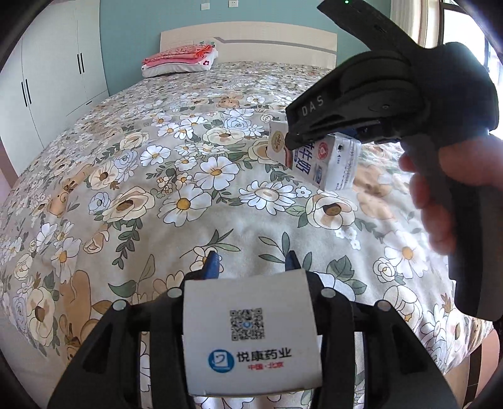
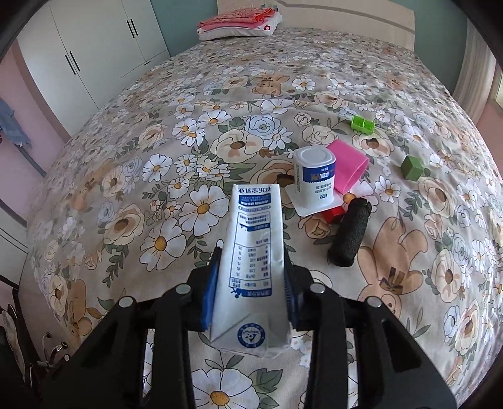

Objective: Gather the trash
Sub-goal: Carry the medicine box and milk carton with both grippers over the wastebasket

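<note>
My left gripper [image 1: 251,261] is shut on a white medicine box [image 1: 251,333] with a QR code and a blue logo, held above the flowered bed. My right gripper [image 2: 251,267] is shut on a white and blue milk carton [image 2: 251,261], held lengthwise between the blue pads. In the left wrist view the right gripper [image 1: 361,110] shows at the upper right with the same carton [image 1: 320,157] under it. A white yoghurt cup [image 2: 314,179] stands upside down on the bed ahead of the right gripper.
On the bed [image 2: 157,157] near the cup lie a pink cup [image 2: 349,166], a red block [image 2: 334,214], a black foam roll [image 2: 349,232], a green cube [image 2: 412,167] and a green tray [image 2: 363,123]. A folded pink quilt [image 2: 239,22] lies by the headboard. A white wardrobe [image 2: 94,47] stands at left.
</note>
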Demonstrator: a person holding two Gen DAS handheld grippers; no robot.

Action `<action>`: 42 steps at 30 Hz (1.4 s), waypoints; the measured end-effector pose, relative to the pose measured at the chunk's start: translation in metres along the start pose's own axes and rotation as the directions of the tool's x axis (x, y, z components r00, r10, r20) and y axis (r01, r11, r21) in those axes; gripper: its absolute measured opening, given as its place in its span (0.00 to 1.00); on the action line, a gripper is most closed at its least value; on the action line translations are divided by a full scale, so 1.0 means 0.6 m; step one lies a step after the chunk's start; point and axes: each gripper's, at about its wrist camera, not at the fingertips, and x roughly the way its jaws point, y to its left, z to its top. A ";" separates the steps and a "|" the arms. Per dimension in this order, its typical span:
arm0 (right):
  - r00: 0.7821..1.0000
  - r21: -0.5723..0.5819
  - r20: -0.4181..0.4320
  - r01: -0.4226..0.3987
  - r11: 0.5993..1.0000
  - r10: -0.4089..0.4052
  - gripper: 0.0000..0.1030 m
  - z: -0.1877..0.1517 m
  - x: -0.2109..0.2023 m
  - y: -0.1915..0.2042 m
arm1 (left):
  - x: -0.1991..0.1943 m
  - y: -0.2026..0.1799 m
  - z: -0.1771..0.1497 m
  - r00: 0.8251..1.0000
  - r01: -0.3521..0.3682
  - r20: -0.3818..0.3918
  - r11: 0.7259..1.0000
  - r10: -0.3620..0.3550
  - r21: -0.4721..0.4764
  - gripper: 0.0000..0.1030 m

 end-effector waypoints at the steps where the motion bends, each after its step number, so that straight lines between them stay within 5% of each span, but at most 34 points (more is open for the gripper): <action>1: 1.000 -0.001 0.004 0.002 1.000 -0.002 0.35 -0.005 -0.010 0.001 | -0.009 0.001 -0.001 1.000 0.001 0.004 1.000 -0.001 -0.006 0.45; 15: 0.990 0.032 0.140 -0.030 0.999 0.025 0.35 -0.082 -0.233 0.013 | -0.180 -0.005 -0.006 0.996 -0.005 0.089 1.000 0.005 -0.003 0.45; 30: 0.946 0.032 0.324 -0.035 0.999 0.023 0.35 -0.221 -0.513 0.028 | -0.391 -0.001 -0.016 0.974 0.052 0.220 0.999 -0.054 0.015 0.45; 42: 0.922 -0.014 0.383 -0.044 0.999 0.046 0.35 -0.383 -0.603 0.047 | -0.454 -0.014 -0.096 0.967 0.073 0.235 0.993 -0.093 0.091 0.44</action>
